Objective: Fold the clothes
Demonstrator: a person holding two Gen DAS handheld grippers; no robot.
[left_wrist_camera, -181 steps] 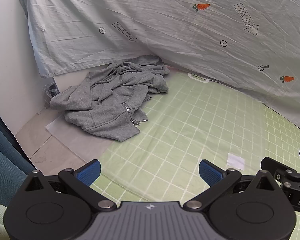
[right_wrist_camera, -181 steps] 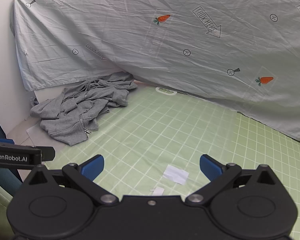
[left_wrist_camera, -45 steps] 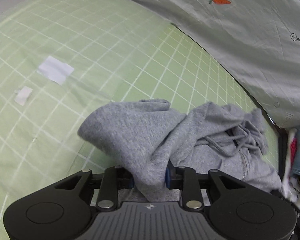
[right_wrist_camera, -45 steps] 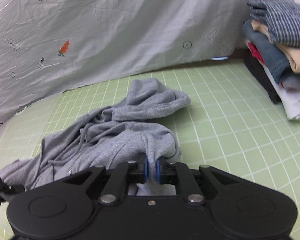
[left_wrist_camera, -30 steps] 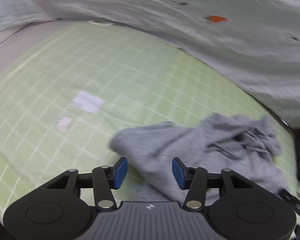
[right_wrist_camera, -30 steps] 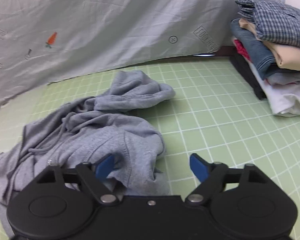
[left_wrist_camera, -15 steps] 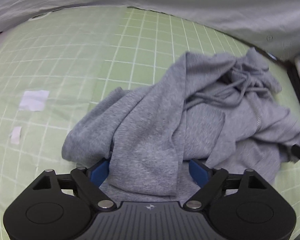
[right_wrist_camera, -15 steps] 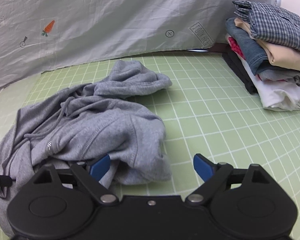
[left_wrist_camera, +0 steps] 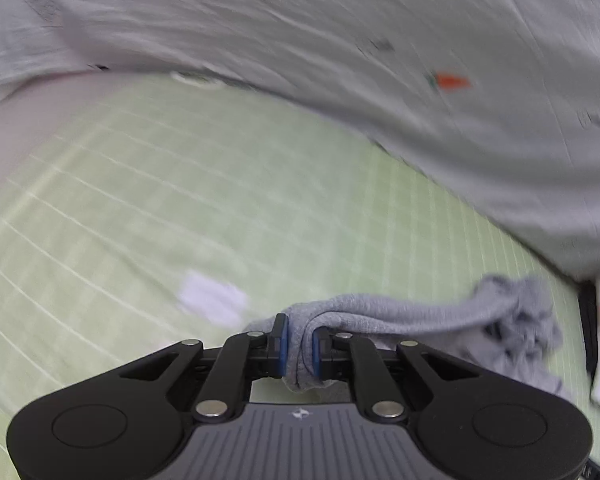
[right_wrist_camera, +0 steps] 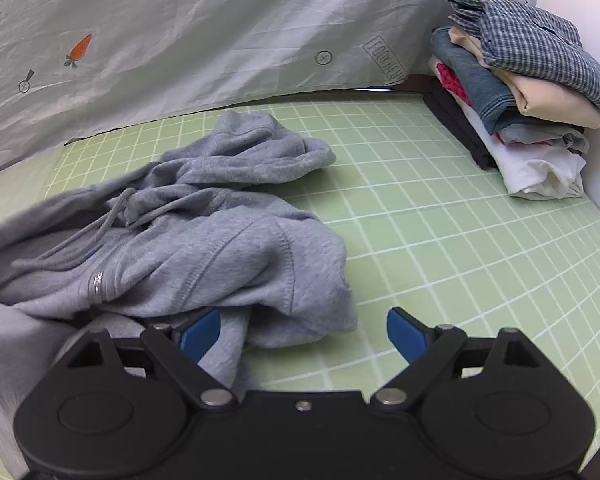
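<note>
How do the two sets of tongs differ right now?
The left tongs are shut, pinching a fold of the gray hoodie; the right tongs are spread wide and grip nothing. The left view is blurred, the right view sharp. Both have blue pads and are at the same hoodie on the green grid mat.

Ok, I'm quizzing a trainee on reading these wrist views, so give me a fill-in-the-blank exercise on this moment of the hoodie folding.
1. The left gripper is ____ on a fold of the grey hoodie.
2. The right gripper has its jaws ____, gripping nothing.
3. The hoodie lies crumpled on the ____ grid mat.
4. On top of the stack of folded clothes lies a ____ shirt.

Missing words: shut; open; green; checked
</note>
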